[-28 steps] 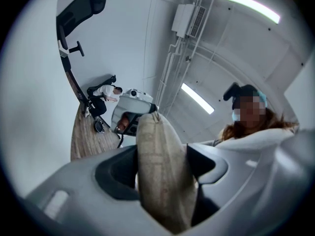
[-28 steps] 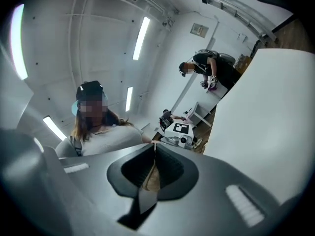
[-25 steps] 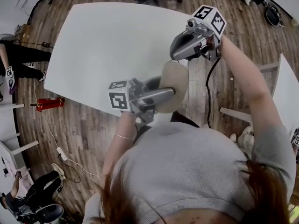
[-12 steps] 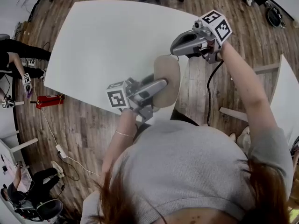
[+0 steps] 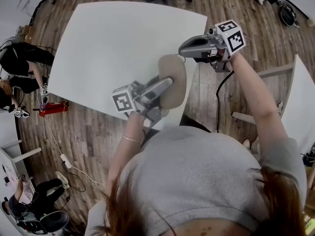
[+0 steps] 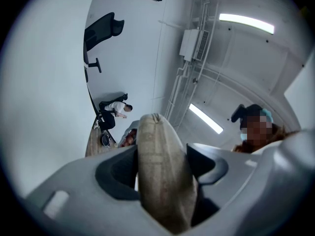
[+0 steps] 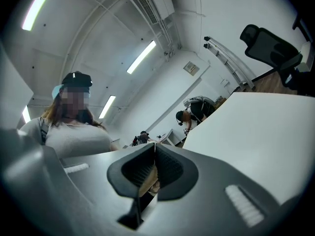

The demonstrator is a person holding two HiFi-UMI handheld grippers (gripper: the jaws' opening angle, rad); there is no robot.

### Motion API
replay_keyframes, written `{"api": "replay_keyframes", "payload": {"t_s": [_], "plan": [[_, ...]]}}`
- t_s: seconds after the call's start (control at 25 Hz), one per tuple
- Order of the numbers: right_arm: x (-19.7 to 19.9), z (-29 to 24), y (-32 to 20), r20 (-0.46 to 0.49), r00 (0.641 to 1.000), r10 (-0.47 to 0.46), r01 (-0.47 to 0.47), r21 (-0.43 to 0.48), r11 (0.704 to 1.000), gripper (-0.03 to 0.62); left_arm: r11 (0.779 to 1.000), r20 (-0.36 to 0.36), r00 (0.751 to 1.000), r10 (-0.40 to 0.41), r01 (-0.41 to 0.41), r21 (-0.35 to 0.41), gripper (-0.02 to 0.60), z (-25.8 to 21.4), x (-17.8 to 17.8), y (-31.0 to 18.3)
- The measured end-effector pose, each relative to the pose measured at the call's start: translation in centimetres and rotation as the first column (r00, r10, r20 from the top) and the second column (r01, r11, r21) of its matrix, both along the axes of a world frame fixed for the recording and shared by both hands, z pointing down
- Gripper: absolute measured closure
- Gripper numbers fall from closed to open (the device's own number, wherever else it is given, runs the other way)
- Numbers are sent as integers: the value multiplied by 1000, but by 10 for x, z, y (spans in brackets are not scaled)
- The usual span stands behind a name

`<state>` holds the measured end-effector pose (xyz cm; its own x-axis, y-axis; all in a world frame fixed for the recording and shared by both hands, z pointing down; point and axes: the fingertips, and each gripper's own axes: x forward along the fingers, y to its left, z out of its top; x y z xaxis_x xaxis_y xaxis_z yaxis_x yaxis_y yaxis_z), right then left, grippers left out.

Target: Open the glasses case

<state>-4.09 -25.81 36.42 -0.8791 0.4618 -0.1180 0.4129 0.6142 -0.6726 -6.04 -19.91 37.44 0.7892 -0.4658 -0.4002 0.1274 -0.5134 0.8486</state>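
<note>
The left gripper clamps the soft glasses case between its jaws, and the right gripper, pinched shut just beyond the case's far end, may slip off the flap or tug the case loose.

**Even ceiling light, strong fisheye warp**

Long ceiling light strips glare white in both gripper views. The white table in the head view is evenly lit, its shadows faint. Every view bends at its edges, and dark corners ring the gripper views. The glasses case, close to the left lens, looks soft.
</note>
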Motion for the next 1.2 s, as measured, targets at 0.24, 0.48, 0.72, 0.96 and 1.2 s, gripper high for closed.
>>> {"api": "replay_keyframes", "payload": {"t_s": [0.24,0.48,0.72,0.96,1.2], "plan": [[5,-11,-3,12,988,154,-154,69,986,585,999,38,999,-29,30,-18,282,-15,5,-6],[22,-41,-5,94,977,192,-201,101,974,585,1000,72,997,-27,26,11,282,-44,18,-8],[32,-47,2,67,968,242,-251,214,944,585,1000,32,999,-16,16,-2,282,-48,25,-5],[41,-53,9,77,970,229,-241,238,941,585,1000,-14,1000,-5,5,-8,282,-54,25,0],[40,-53,12,64,970,234,-243,261,934,585,999,-23,999,-33,33,-3,281,-58,15,-6]]}}
